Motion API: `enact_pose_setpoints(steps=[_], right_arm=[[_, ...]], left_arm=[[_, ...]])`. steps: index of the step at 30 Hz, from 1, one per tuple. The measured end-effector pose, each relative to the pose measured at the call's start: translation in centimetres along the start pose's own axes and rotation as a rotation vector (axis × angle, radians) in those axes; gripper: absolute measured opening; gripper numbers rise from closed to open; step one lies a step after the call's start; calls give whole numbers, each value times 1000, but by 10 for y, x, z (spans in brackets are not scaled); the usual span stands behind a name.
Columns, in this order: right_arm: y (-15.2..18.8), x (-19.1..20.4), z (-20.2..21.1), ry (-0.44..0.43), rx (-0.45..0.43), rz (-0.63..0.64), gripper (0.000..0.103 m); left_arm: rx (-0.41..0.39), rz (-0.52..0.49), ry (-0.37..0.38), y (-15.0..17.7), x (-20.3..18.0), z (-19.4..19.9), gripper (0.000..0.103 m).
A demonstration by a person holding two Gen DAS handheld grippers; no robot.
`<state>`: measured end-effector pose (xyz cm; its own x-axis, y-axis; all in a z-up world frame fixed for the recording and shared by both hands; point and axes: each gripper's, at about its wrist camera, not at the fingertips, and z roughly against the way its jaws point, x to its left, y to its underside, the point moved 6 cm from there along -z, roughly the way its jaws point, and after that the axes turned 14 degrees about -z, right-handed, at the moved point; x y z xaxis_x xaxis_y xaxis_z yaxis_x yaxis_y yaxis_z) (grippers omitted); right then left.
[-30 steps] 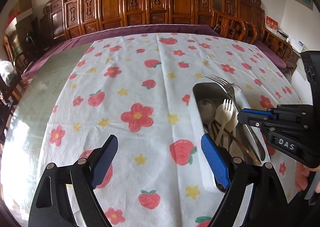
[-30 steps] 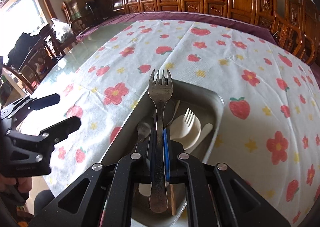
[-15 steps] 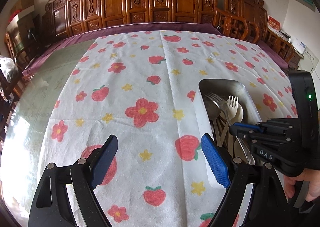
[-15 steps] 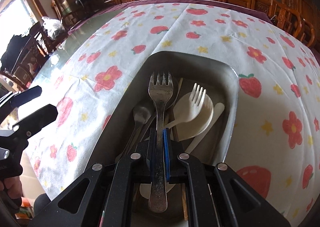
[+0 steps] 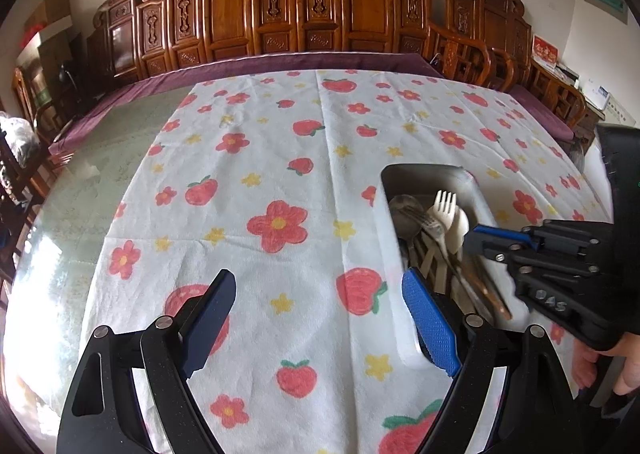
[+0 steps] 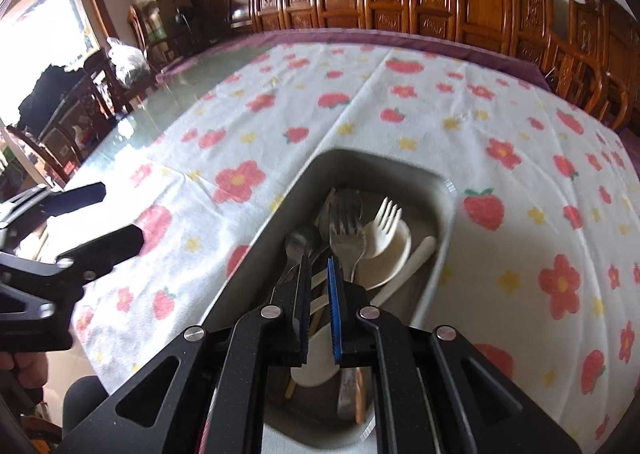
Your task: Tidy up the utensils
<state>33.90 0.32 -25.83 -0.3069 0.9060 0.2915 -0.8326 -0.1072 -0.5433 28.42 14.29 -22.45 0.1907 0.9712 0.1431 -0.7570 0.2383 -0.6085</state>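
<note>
A grey metal tray (image 6: 376, 155) on the flowered tablecloth holds several utensils. A metal fork (image 6: 346, 221) lies in it beside a metal spoon (image 6: 302, 242) and a white plastic fork (image 6: 386, 217). My right gripper (image 6: 320, 266) hovers just above the tray with its blue pads almost together and nothing in the narrow slit. The left wrist view shows the same tray (image 5: 424, 169), the metal fork (image 5: 430, 223) and the right gripper (image 5: 480, 238) over it. My left gripper (image 5: 318, 282) stands wide open above bare cloth, left of the tray, holding nothing.
The white tablecloth (image 5: 280, 173) with red flowers and strawberries covers a glass-topped table. Carved wooden chairs (image 5: 304, 13) line the far side and the right. A hand (image 5: 624, 366) holds the right gripper at the right edge. Brown-handled utensils (image 5: 488, 290) lie at the tray's near end.
The metal fork has left the right gripper's pads and now lies in the tray. The right gripper dipped into the tray, then pulled up and back. The left gripper stayed put.
</note>
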Motion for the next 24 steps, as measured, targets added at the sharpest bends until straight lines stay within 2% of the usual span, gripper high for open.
enact_pose_setpoints(steps=[8, 10, 18, 20, 24], right_arm=[[-2, -14, 68, -2, -93, -2, 10], [0, -19, 84, 3, -113, -5, 10], [16, -44, 139, 47, -188, -31, 19], [20, -51, 150, 53, -202, -50, 27], [26, -64, 176, 74, -247, -74, 55]], left_arm=[[-20, -7, 22, -2, -30, 22, 82], [-26, -11, 24, -3, -38, 29, 88], [-71, -7, 35, -8, -68, 66, 95], [-86, -5, 40, -9, -75, 76, 95], [-105, -13, 46, -10, -91, 95, 95]])
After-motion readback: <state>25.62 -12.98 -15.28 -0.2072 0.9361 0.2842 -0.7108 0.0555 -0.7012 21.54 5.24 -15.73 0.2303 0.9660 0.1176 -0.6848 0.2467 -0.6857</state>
